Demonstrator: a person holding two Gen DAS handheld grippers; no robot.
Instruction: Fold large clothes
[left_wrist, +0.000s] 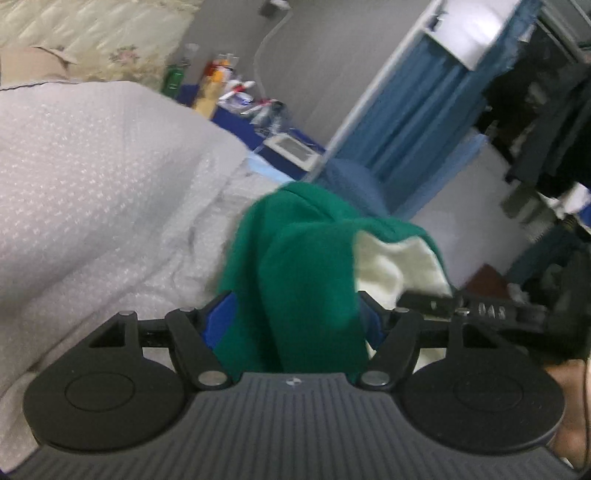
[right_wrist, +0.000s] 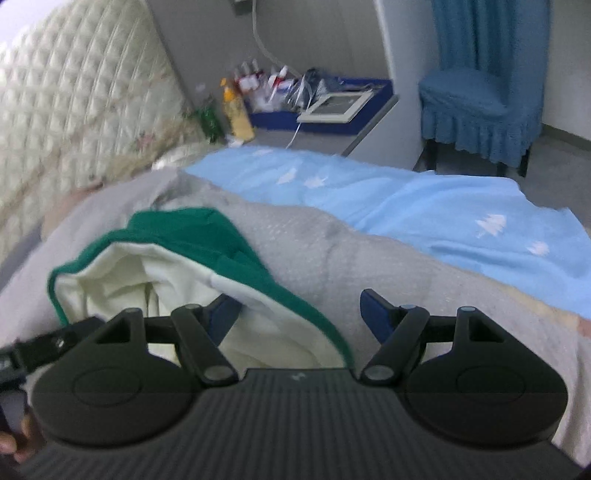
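Note:
A green garment (left_wrist: 303, 258) with a cream lining (left_wrist: 399, 266) lies bunched on the grey bedspread (left_wrist: 92, 184). My left gripper (left_wrist: 295, 314) stands wide, and a thick green fold fills the gap between its blue pads (left_wrist: 221, 317) and touches both. In the right wrist view the same garment (right_wrist: 192, 229) shows its cream lining (right_wrist: 122, 273). My right gripper (right_wrist: 297, 314) is open. Its left pad (right_wrist: 223, 312) lies against the lining, while its right pad (right_wrist: 373, 312) is free over the bedspread (right_wrist: 332, 251). Each view shows the other gripper at its edge.
A light blue blanket (right_wrist: 424, 206) covers the far side of the bed. Behind it stand a nightstand (right_wrist: 373, 110) crowded with bottles and a tray, a blue-covered chair (right_wrist: 476, 110) and a quilted headboard (right_wrist: 74, 92). A hand (left_wrist: 569, 387) shows at the lower right.

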